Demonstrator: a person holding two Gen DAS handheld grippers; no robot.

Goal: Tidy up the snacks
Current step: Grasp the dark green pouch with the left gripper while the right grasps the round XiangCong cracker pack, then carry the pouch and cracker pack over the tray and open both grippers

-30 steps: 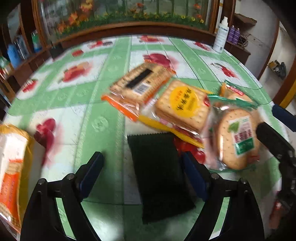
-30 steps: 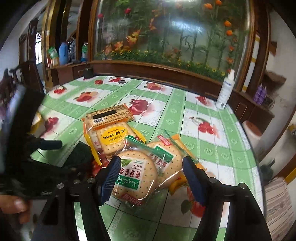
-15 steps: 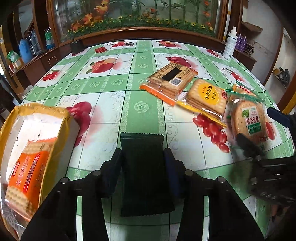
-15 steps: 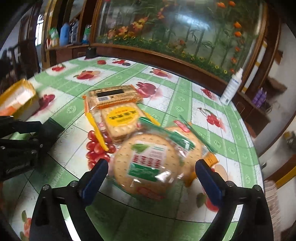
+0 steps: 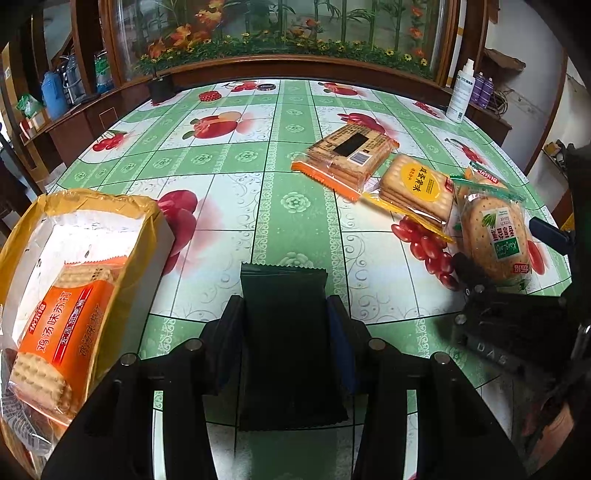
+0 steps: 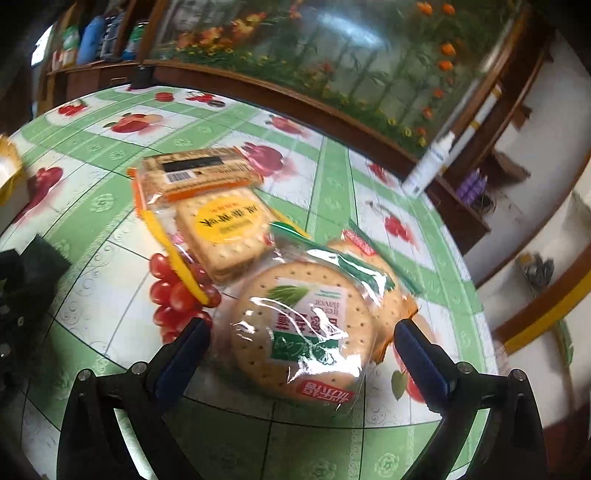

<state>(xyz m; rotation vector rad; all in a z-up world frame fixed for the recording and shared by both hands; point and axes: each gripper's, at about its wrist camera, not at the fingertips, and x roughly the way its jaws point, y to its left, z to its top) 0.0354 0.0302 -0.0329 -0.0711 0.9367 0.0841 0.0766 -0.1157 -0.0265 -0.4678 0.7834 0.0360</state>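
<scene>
Orange cracker pack point(image 5: 62, 332) in box point(image 5: 22, 236) | square crackers point(image 6: 221, 236) overlap round crackers point(image 6: 299, 328)

Green-and-white fruit-printed counter point(image 5: 236, 162); at its far edge a planter of orange and yellow flowers behind glass point(image 5: 280, 33), at its far right corner a white spray bottle point(image 5: 461, 92), beyond its left edge a blue bottle point(image 5: 50, 94) on wooden shelving.

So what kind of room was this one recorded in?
Most likely a home dining or living room: a table under a fruit-print tablecloth, a wood-framed glass panel with painted flowers behind it, and wooden side shelves holding household bottles.
</scene>
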